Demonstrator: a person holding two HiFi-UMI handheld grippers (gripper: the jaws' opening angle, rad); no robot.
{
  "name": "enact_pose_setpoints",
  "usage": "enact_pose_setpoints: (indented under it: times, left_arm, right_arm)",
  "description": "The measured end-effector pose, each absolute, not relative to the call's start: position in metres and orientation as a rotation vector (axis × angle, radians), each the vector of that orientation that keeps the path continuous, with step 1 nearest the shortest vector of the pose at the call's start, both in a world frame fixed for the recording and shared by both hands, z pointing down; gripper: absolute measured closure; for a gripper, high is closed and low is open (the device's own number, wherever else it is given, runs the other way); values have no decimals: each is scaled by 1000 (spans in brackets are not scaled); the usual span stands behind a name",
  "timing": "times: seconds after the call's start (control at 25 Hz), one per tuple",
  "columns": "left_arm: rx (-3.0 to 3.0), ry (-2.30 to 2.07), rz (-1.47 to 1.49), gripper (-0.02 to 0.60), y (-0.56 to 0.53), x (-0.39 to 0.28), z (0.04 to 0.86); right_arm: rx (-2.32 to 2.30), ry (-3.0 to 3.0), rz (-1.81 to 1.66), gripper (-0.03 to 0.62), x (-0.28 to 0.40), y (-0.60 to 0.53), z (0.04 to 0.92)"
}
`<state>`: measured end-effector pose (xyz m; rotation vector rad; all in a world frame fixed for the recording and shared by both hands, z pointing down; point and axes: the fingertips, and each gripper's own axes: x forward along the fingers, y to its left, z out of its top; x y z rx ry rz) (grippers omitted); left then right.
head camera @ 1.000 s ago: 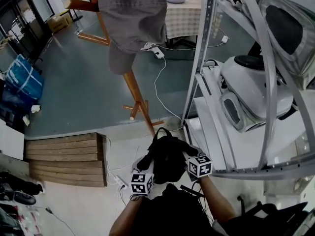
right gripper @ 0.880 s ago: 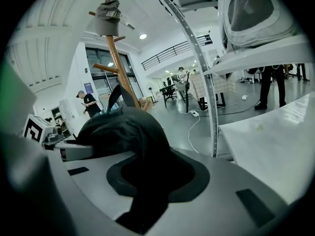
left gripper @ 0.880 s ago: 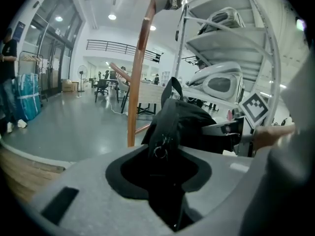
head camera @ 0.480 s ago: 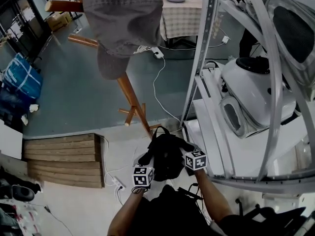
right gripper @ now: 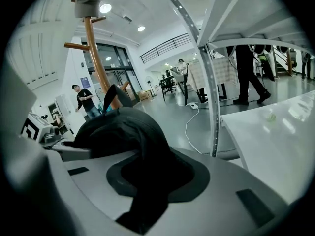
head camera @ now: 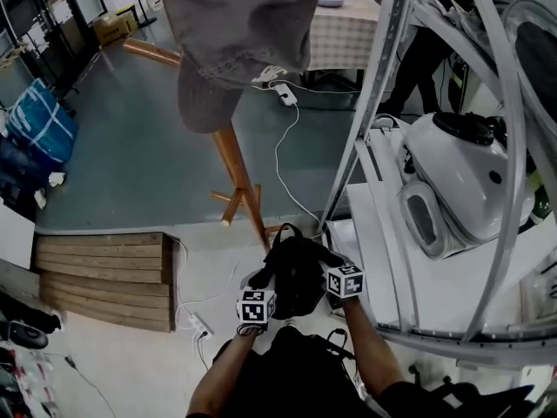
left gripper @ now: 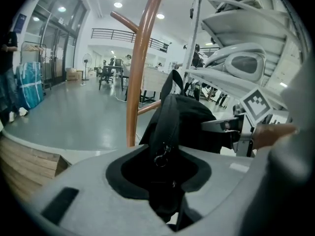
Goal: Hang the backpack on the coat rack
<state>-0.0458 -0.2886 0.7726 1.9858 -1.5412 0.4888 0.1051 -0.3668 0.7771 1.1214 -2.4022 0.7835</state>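
A black backpack hangs between my two grippers, low in front of me. My left gripper is shut on its left side; black fabric with a zip ring runs through the jaws. On the right side my right gripper is shut on a fold of the backpack. The wooden coat rack stands just beyond the backpack, with a grey garment draped over its top. Its pole rises close behind the bag in the left gripper view and stands further left as a pole in the right gripper view.
A white metal shelf frame with white machines stands close on the right. Wooden steps lie at the left, a power strip and a cable on the floor. A blue bag sits far left. A person stands behind.
Both grippers have sunk lower with the backpack, which now looks smaller in the head view. The grip on the bag is unchanged. The coat rack has shifted slightly in view.
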Motion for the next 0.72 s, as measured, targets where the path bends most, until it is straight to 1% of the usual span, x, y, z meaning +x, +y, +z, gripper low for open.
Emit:
enact_pose_setpoints:
  times: [0.52, 0.72]
  left_arm:
    - [1932, -1540, 499, 463, -307, -50, 821]
    - [1916, -1551, 492, 463, -310, -53, 827]
  right_arm:
    - [1082, -2383, 807, 511, 96, -393, 824]
    - [1070, -2374, 819, 511, 92, -397, 833]
